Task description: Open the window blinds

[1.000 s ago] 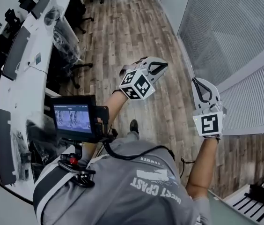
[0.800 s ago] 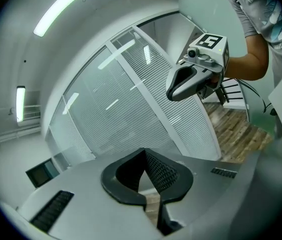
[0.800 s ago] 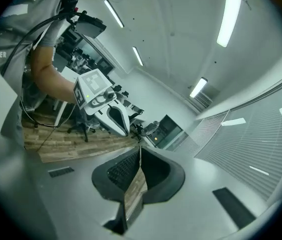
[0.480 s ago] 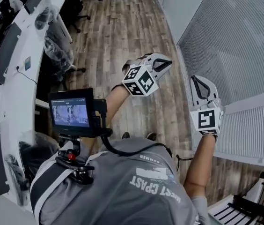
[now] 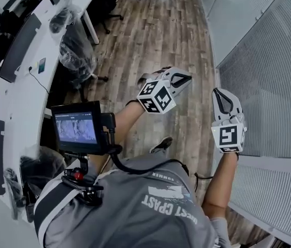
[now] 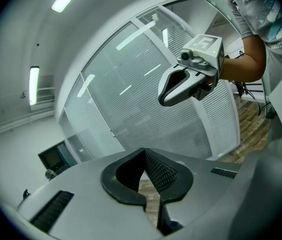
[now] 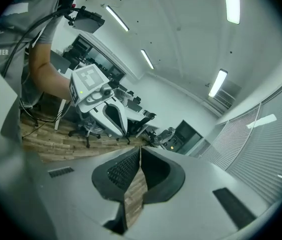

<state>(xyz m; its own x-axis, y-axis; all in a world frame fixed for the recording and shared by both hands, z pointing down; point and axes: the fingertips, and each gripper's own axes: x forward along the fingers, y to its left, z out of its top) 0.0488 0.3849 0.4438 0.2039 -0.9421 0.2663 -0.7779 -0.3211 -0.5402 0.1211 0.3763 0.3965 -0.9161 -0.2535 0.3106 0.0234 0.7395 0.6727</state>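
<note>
Closed white slatted window blinds [image 5: 269,87] run along the glass wall on the right of the head view. They also fill the left gripper view [image 6: 141,104] and the right edge of the right gripper view [image 7: 268,144]. My left gripper [image 5: 186,77] is held out over the wood floor, shut with nothing in it [image 6: 145,153]. My right gripper [image 5: 219,93] is beside it, closer to the blinds but apart from them. Its jaws meet at the tip and hold nothing [image 7: 140,149]. Each gripper shows in the other's view: the right gripper [image 6: 181,86] and the left gripper [image 7: 112,119].
A long white desk [image 5: 19,92] with dark monitors runs down the left, with plastic-wrapped office chairs [image 5: 76,48] beside it. Wood-plank floor [image 5: 156,30] stretches ahead between desk and blinds. A small screen on a mount [image 5: 78,128] sits at the person's chest.
The person has walked forward along the floor, carrying both grippers ahead. The blinds now take up more of the right side. Both grippers stayed shut.
</note>
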